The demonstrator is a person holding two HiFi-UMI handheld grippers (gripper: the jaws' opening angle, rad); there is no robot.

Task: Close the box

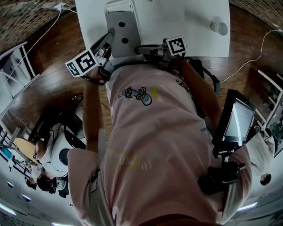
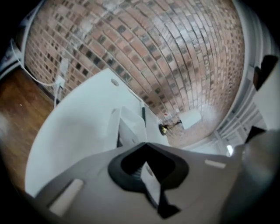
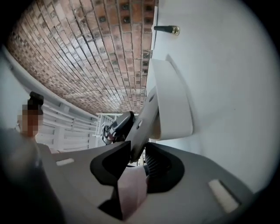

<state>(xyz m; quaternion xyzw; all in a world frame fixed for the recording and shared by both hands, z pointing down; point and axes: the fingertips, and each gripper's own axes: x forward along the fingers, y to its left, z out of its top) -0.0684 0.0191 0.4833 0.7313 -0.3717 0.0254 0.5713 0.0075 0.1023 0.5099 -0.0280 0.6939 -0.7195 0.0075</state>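
- Left gripper: jaws pressed together with nothing between them, just left of the box.
- Box: white, standing on the white counter; its grey lid is angled away from the body, not shut.
- Right gripper: at the box's right side, jaws clamped on the lid's near edge.
- Round white object: well right of the box.
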